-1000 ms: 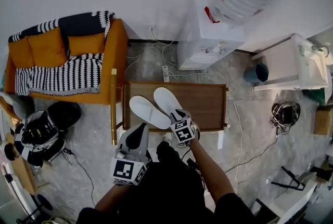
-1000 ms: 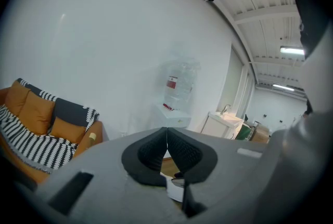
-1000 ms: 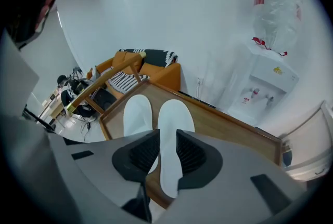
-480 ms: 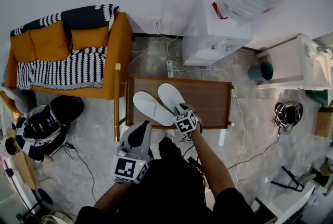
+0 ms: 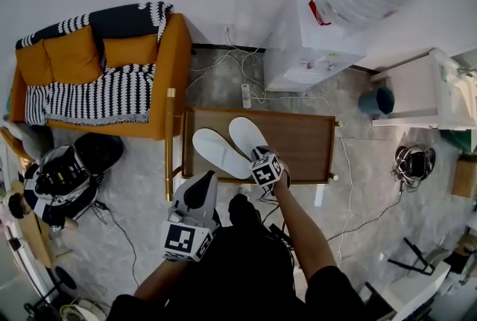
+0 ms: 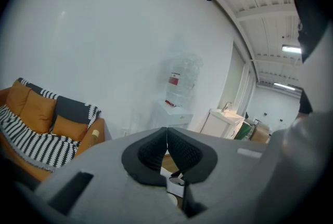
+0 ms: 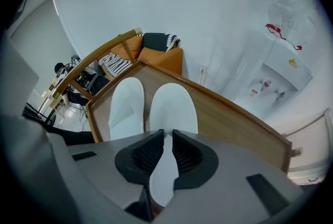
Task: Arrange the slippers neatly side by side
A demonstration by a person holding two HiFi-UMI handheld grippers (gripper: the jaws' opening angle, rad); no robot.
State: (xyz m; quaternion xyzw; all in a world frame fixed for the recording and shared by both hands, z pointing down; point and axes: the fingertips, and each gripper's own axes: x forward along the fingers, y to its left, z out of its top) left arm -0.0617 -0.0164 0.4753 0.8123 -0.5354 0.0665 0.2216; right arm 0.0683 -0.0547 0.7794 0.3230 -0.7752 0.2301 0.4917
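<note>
Two white slippers lie toes away from me on a low wooden table (image 5: 305,144). The left slipper (image 5: 218,152) is angled; the right slipper (image 5: 247,134) lies close beside it. My right gripper (image 5: 258,155) points steeply down at the right slipper's heel. In the right gripper view its jaws (image 7: 166,135) have just been closing; the right slipper (image 7: 174,103) fills the narrow gap, and the pads seem to touch it. The left slipper (image 7: 126,106) lies next to it. My left gripper (image 5: 206,179) hangs off the table's near left corner, shut (image 6: 166,129) and holding nothing.
An orange sofa (image 5: 141,51) with a striped blanket stands left of the table. A water dispenser (image 5: 313,44) is behind it, with a power strip and cables (image 5: 245,96) on the floor between. Bags (image 5: 63,178) sit at far left, a white cabinet (image 5: 425,92) at right.
My right gripper has come down onto the heel of the right slipper. Both slippers lie where they did on the table. The left gripper has stayed in place.
</note>
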